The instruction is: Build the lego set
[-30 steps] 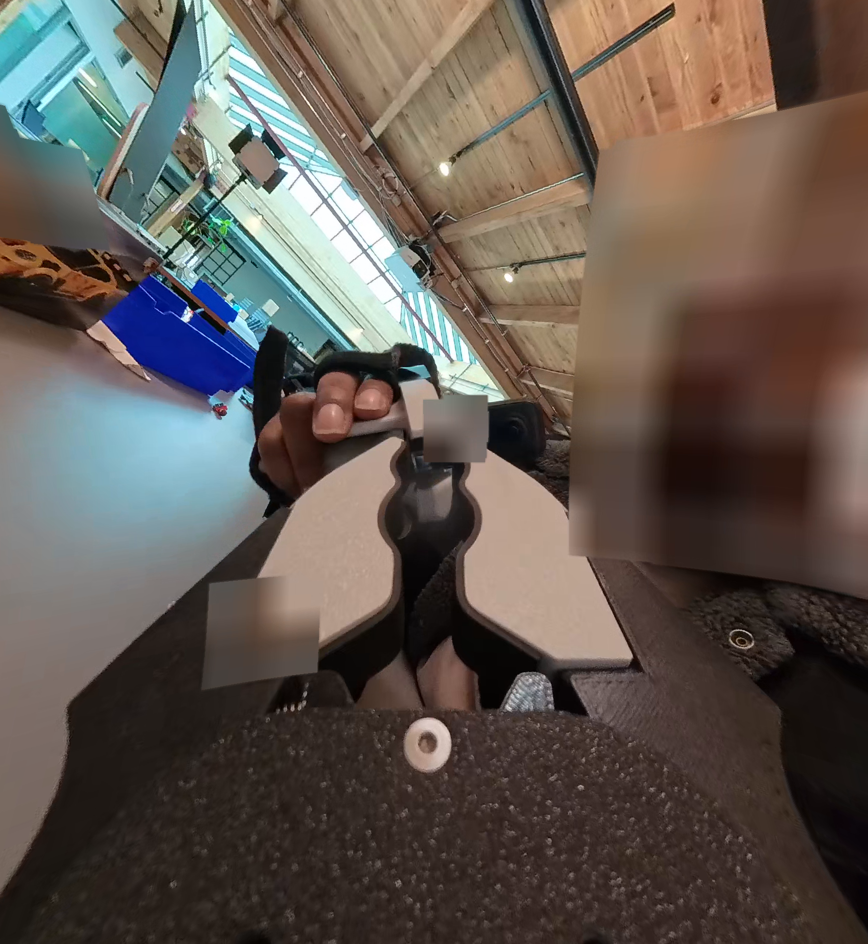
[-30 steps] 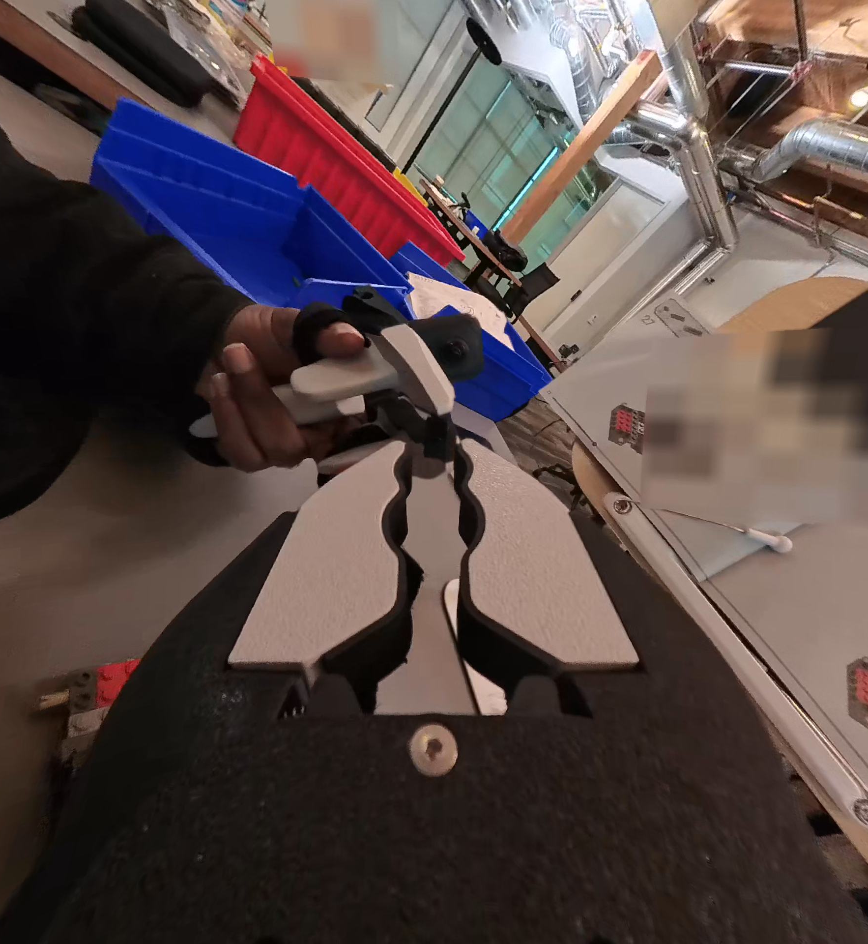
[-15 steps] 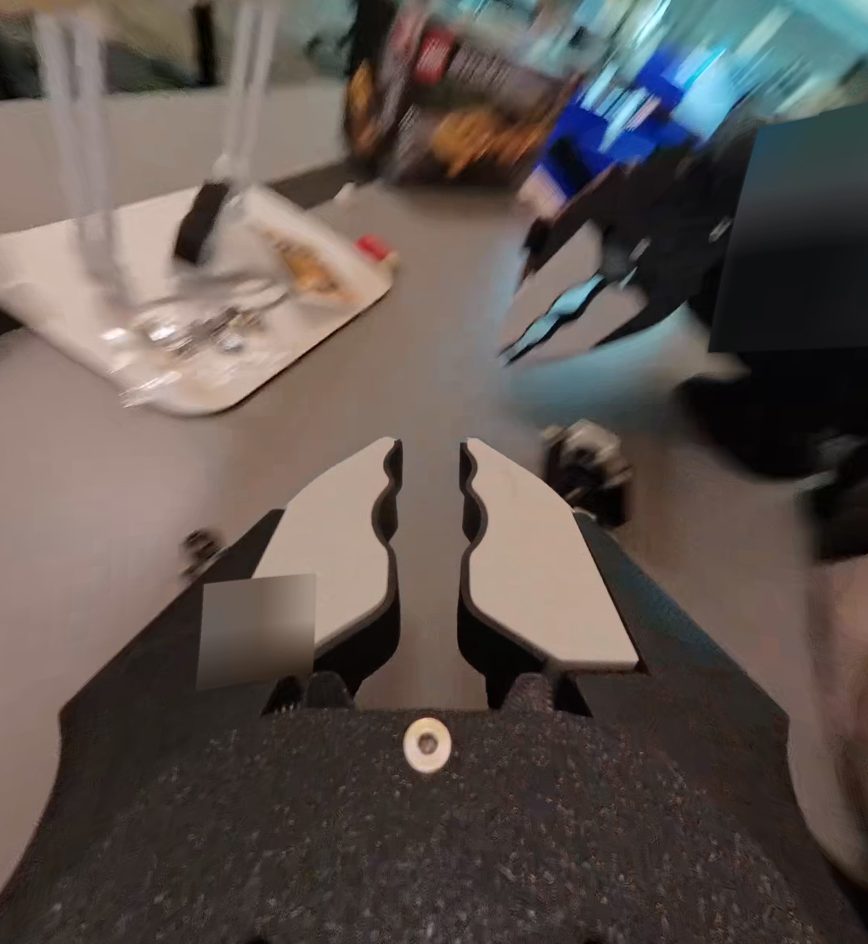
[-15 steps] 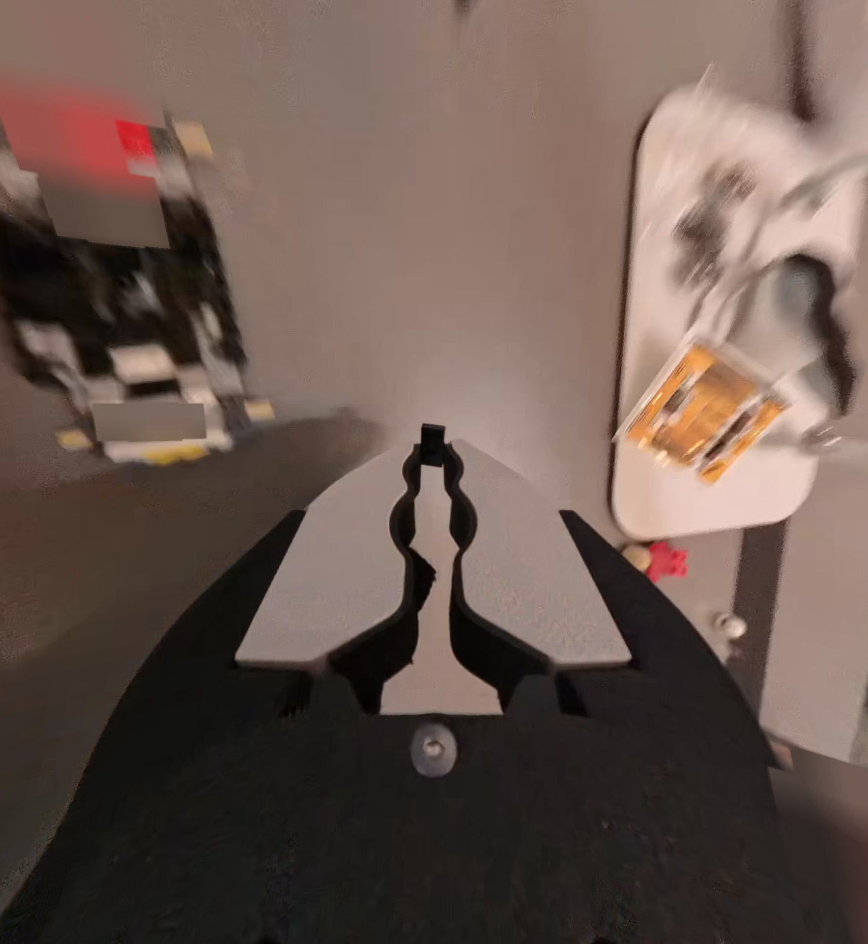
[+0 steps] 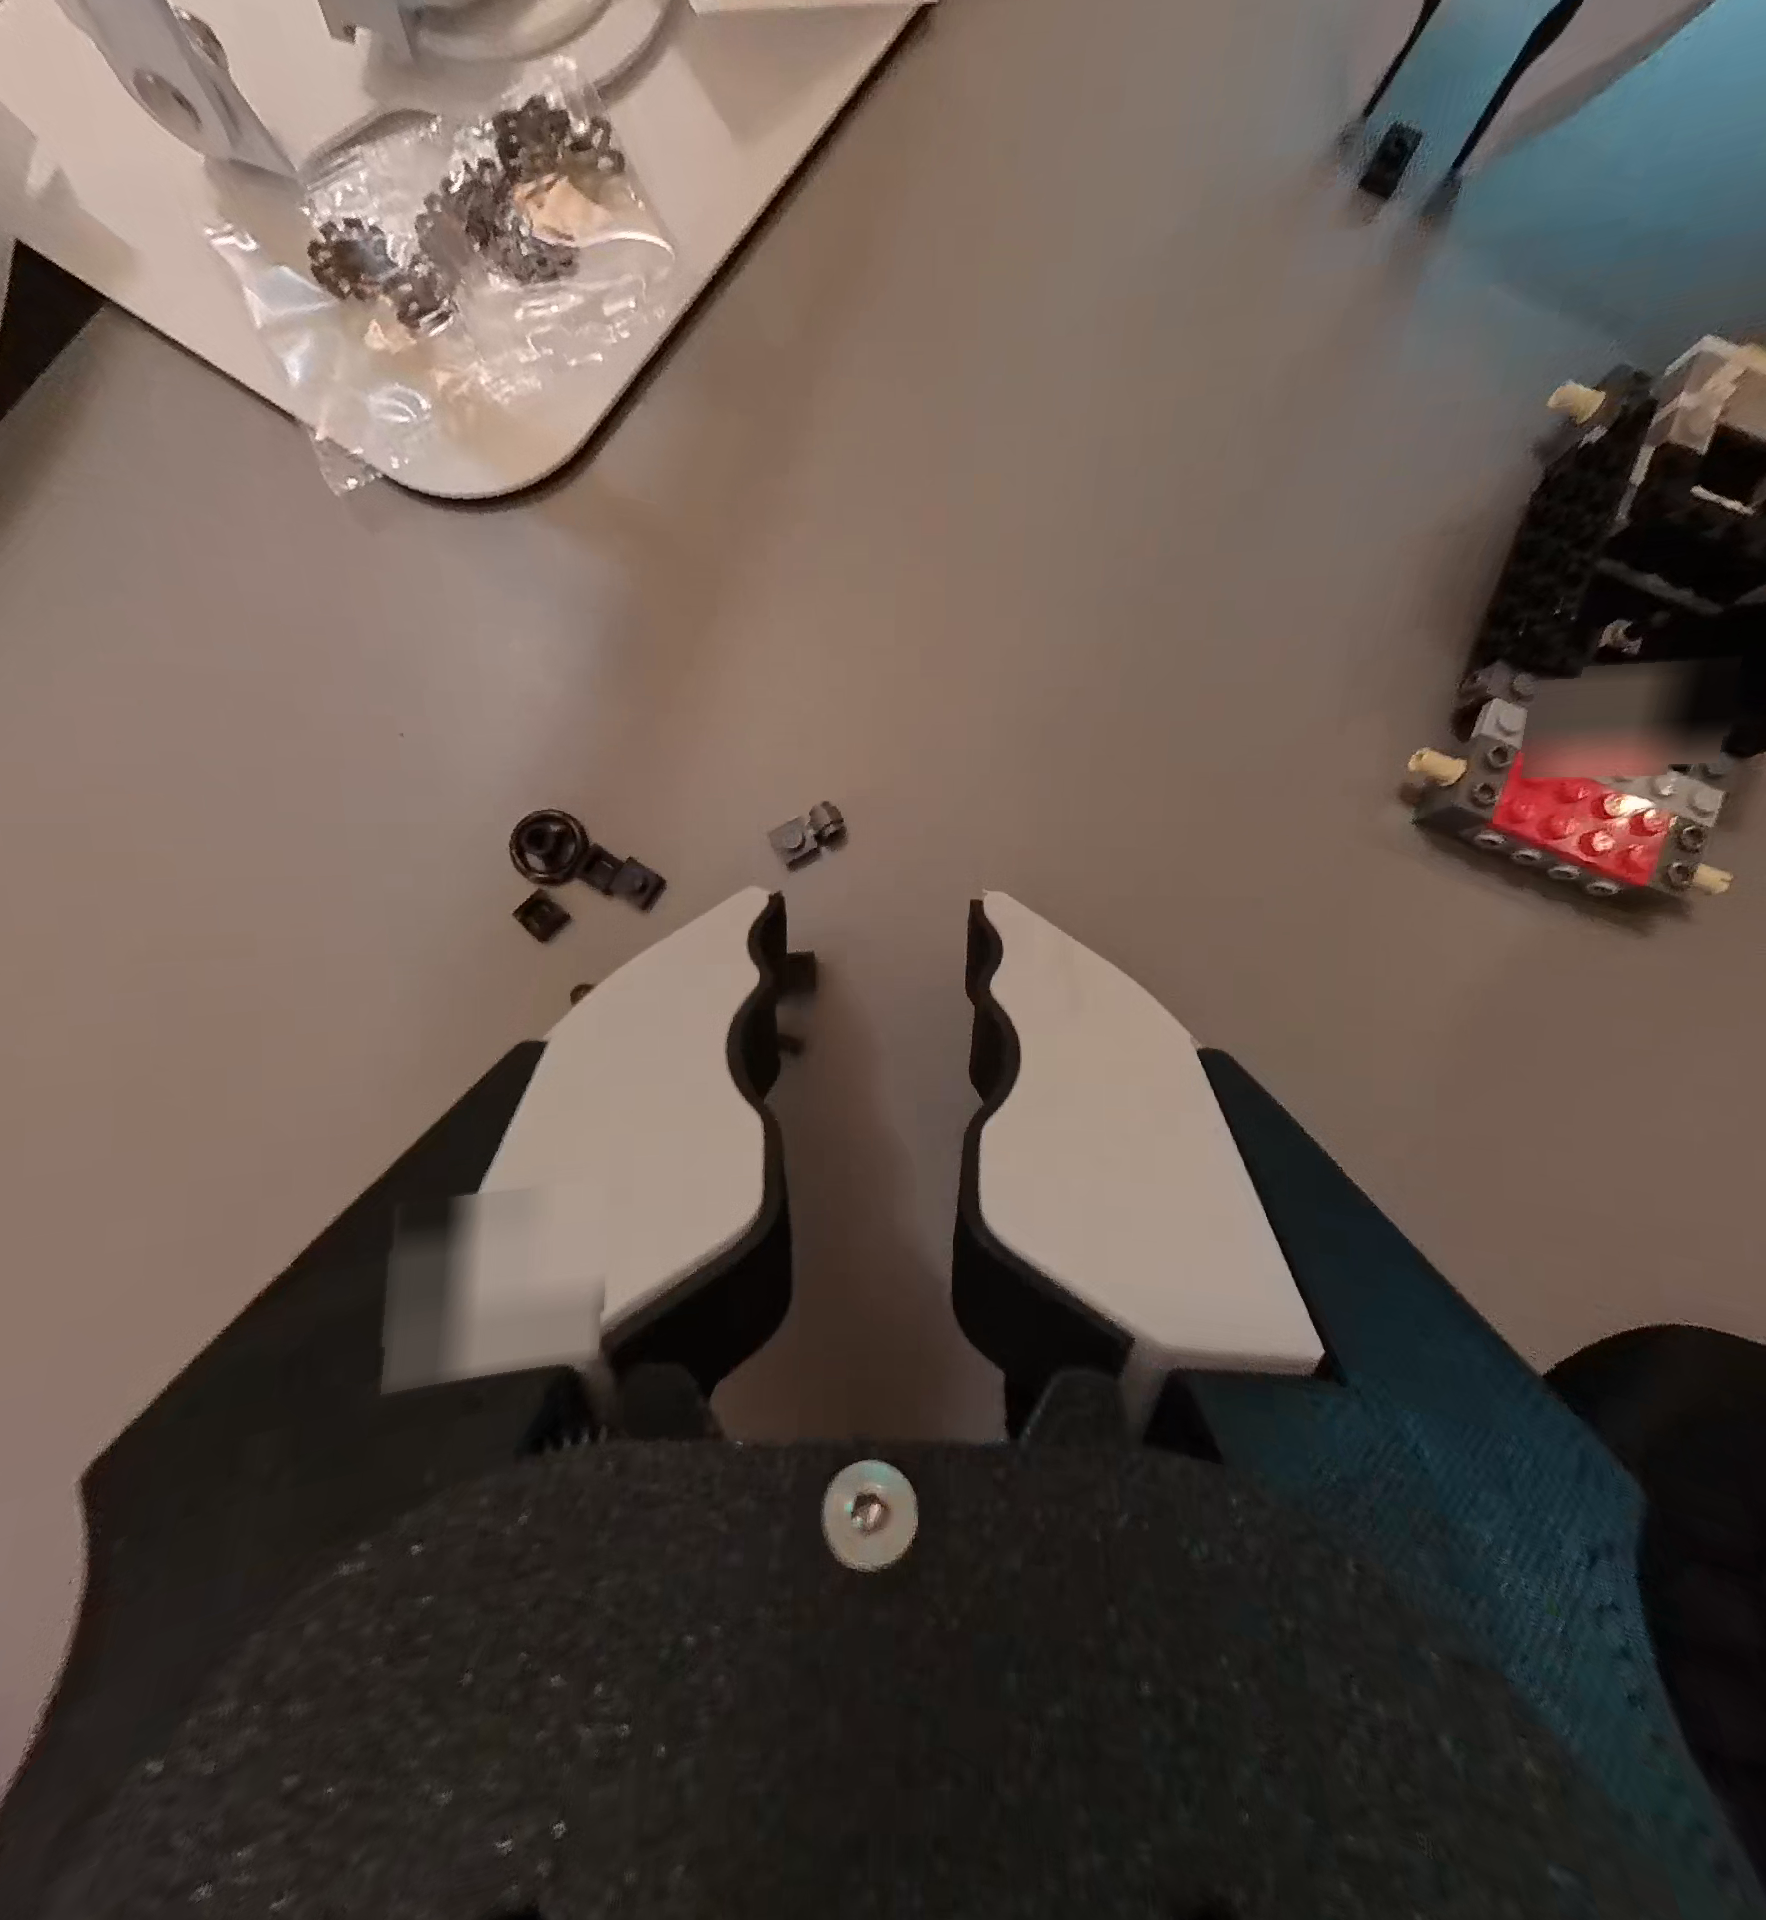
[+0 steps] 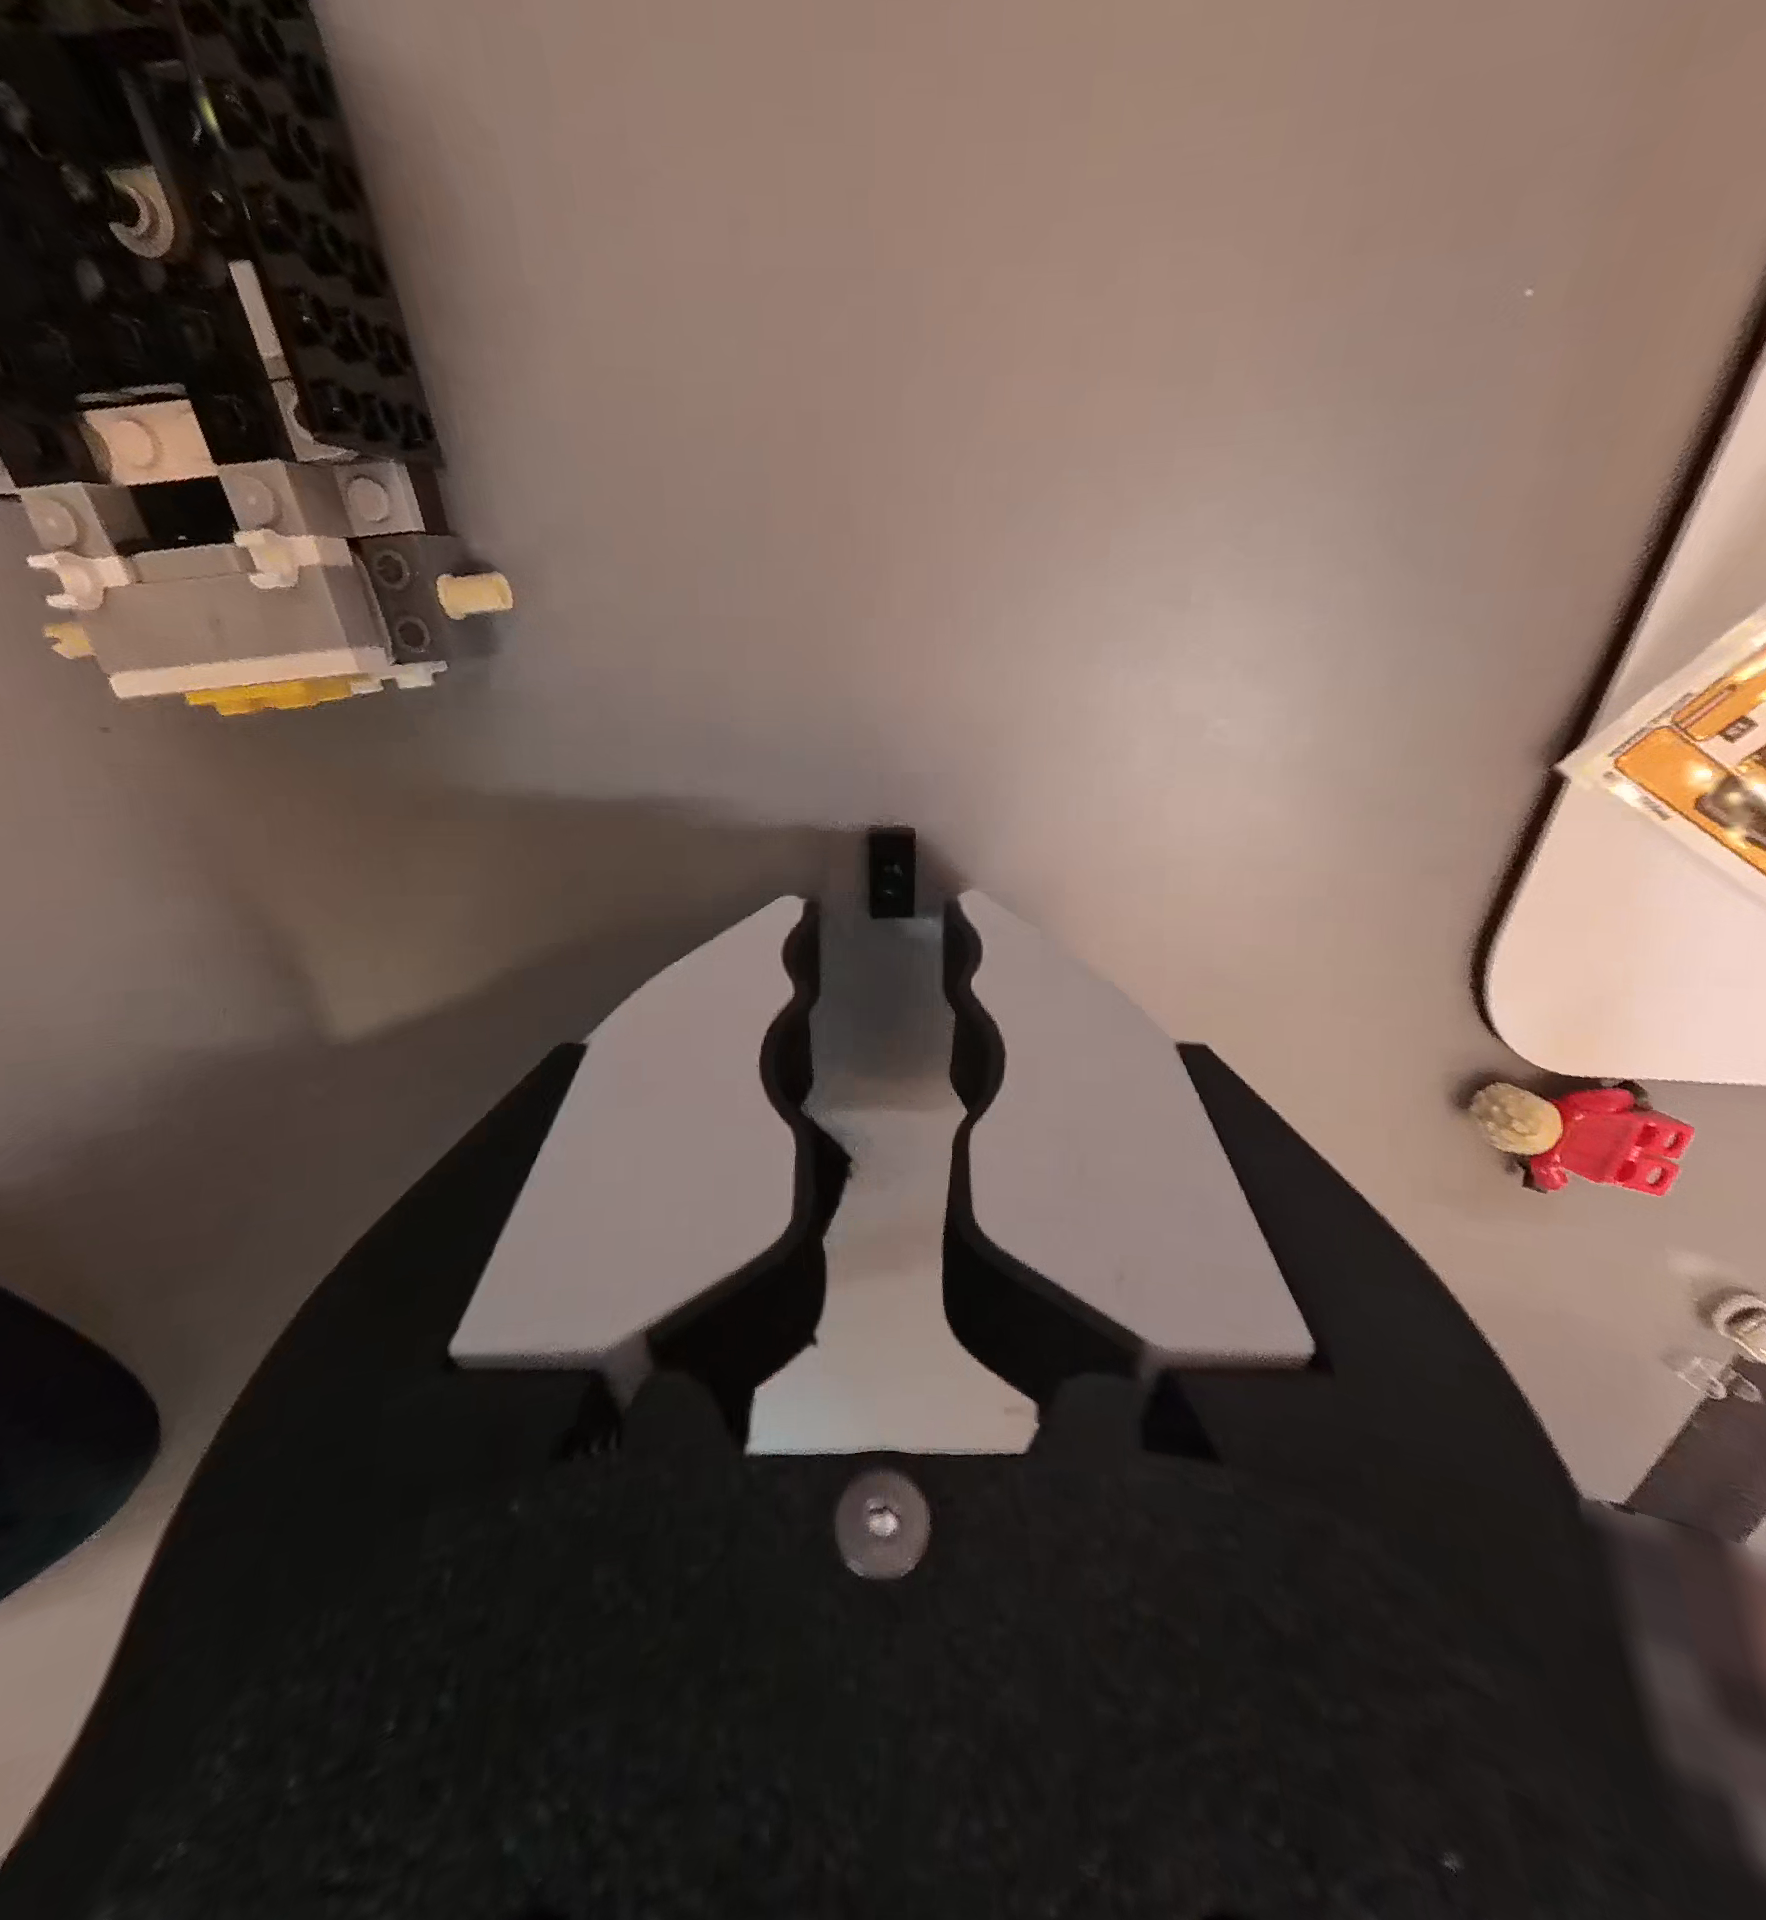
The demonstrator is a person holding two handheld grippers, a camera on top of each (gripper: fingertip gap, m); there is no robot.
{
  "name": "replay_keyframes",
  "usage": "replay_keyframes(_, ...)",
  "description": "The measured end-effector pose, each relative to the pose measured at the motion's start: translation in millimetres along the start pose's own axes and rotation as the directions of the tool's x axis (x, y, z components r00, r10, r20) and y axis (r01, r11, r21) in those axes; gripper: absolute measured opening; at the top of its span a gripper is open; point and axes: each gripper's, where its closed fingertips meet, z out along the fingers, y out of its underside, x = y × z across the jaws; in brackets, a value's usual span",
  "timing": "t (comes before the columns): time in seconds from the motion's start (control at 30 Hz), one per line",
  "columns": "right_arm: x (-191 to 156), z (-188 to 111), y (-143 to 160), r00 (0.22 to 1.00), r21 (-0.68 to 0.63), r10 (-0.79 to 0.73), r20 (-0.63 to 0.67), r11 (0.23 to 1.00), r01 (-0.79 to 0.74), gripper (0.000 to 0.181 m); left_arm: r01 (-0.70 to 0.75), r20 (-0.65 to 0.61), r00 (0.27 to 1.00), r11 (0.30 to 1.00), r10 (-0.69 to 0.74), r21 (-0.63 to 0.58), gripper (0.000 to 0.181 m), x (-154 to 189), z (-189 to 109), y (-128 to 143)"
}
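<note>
My left gripper (image 5: pixel 874 904) is open and empty, low over the grey table. Small loose pieces lie just ahead of its left finger: a black round piece (image 5: pixel 546 840), a black plate (image 5: pixel 630 878), a grey clip plate (image 5: pixel 806 831) and a tiny dark piece (image 5: pixel 801 977) by the finger. The part-built black and grey lego model (image 5: pixel 1627 603) with a red brick (image 5: pixel 1575 821) sits at the right. My right gripper (image 6: pixel 879 906) has its jaws apart. A small black piece (image 6: pixel 889 871) lies between its fingertips, touching neither. The model (image 6: pixel 183 416) is at its upper left.
A white tray (image 5: pixel 650 343) at the upper left holds a clear bag of dark parts (image 5: pixel 463 239). In the right wrist view the white tray (image 6: pixel 1637 987) carries an instruction booklet (image 6: pixel 1752 810). A red minifigure (image 6: pixel 1585 1132) and clear small parts (image 6: pixel 1757 1340) lie nearby. Some 25 cm of space lies between my two pairs of fingers. Measured from the fingertips, the black plate (image 5: pixel 630 878) is 4 cm or so from the left gripper and 25 cm from the right.
Both grippers swung from pointing up at each other down to the table. The left jaws opened wider. The right jaws, nearly closed on the black piece before, now stand apart from it.
</note>
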Motion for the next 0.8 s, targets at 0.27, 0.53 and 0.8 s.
replay_keyframes(0.27, -4.7, -38.4, -26.9, 0.983, 0.394, 0.133, -0.130, 0.916, -0.071, 0.022, -0.011, 0.057, 0.998, 0.997, 0.015, -0.075, 0.032, -11.1, 2.4, 14.4)
replay_keyframes(0.53, -33.5, -51.4, -25.8, 0.961, 0.617, 0.257, -0.106, 0.775, -0.139, 0.020, -0.029, 0.088, 0.995, 0.994, 0.038, -0.104, 0.030, -17.1, 11.1, 16.6)
replay_keyframes(0.8, -40.6, -53.6, -35.6, 0.960, 0.673, 0.264, -0.095, 0.727, -0.134, 0.018, 0.033, 0.076, 0.997, 0.994, -0.025, -0.100, 0.016, -21.6, 9.0, 21.0)
